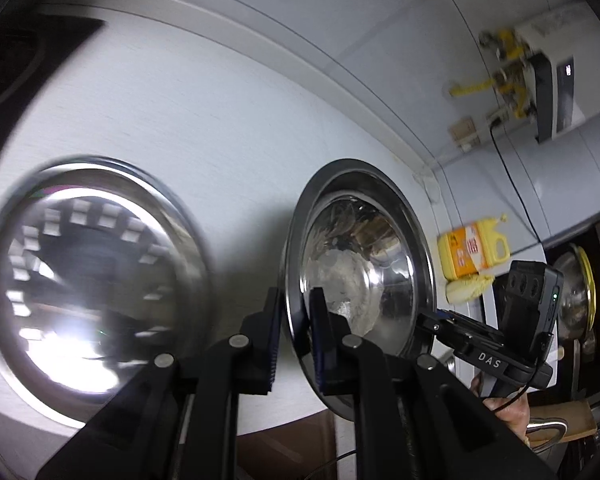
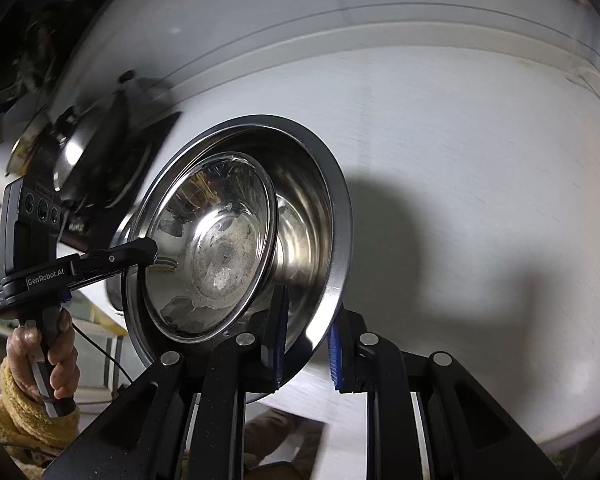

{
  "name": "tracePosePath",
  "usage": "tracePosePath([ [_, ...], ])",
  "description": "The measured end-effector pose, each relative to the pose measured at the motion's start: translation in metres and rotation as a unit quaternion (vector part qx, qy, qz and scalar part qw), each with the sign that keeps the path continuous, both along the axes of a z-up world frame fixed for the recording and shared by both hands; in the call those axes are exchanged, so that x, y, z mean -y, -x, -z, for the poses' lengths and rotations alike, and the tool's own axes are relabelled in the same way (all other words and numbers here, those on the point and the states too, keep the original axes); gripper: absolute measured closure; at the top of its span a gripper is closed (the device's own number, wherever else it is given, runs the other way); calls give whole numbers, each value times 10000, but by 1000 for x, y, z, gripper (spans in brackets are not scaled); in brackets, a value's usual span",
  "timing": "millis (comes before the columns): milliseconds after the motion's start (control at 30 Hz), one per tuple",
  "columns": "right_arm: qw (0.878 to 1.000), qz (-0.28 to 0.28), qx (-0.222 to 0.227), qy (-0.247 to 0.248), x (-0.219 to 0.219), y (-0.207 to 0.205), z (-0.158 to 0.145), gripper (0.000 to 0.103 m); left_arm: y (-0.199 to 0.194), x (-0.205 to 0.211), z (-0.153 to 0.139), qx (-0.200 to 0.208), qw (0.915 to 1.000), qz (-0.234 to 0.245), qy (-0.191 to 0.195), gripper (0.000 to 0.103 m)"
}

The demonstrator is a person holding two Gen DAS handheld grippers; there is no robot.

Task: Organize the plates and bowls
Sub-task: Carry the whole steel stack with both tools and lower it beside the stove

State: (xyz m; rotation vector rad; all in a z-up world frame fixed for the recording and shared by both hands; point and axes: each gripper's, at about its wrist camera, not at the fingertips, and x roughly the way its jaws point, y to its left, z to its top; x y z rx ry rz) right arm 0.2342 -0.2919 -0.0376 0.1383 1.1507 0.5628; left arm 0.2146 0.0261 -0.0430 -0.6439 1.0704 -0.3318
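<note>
In the left wrist view my left gripper point(image 1: 296, 332) is shut on the rim of a steel bowl point(image 1: 360, 264), held tilted above the white counter point(image 1: 180, 112). A second steel bowl point(image 1: 96, 280) lies to its left, blurred. In the right wrist view my right gripper point(image 2: 308, 344) is shut on the rim of a larger steel bowl point(image 2: 320, 208). A smaller steel bowl point(image 2: 212, 248) sits inside it, and the left gripper point(image 2: 148, 250) grips that smaller bowl's rim. The right gripper's body point(image 1: 500, 344) shows at the right of the left wrist view.
A yellow oil bottle point(image 1: 472, 252) stands at the counter's back right beside a pale cloth point(image 1: 468, 292). A wall heater with yellow pipes point(image 1: 540, 76) hangs above. A pot with lid point(image 2: 84, 160) sits on a dark stove at left. The counter's front edge is near.
</note>
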Motion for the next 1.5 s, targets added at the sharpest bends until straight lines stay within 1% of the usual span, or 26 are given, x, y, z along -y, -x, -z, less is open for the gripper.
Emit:
tracePosePath([
  [167,9989,-434,9,-176,-63,-4,-3,87,20,-62,-7,19,9993,-323,-165,90],
  [300,9972,-680,-103,-287,-104,-3,4,86,35,-107,2,-31,9981,-525,-314,90],
  [433,9954,-864,-286,-293,-140,1,19,86,43,-135,18,-135,9973,-593,-417,90],
  [600,9942,-955,-454,-192,-167,5,34,86,45,-160,36,-254,9967,-659,-408,91],
  [767,9938,-934,-589,-114,-182,4,47,86,41,-166,44,-317,9967,-628,-406,91],
  [1067,9949,-774,-647,-49,-182,5,50,86,37,-166,54,-374,9973,-516,-356,91],
  [1133,9952,-752,-631,-17,-188,6,49,86,36,-165,55,-358,9975,-488,-363,91],
  [1300,9956,-703,-626,-9,-190,7,50,86,37,-163,56,-338,9976,-411,-452,91],
  [1367,9958,-715,-578,-15,-191,9,49,84,37,-162,56,-331,9975,-384,-498,91],
  [1433,9962,-709,-499,11,-192,12,47,84,37,-162,55,-305,9971,-365,-587,89],
  [1500,9968,-679,-429,1,-191,14,46,84,36,-160,52,-249,9967,-322,-703,89],
])
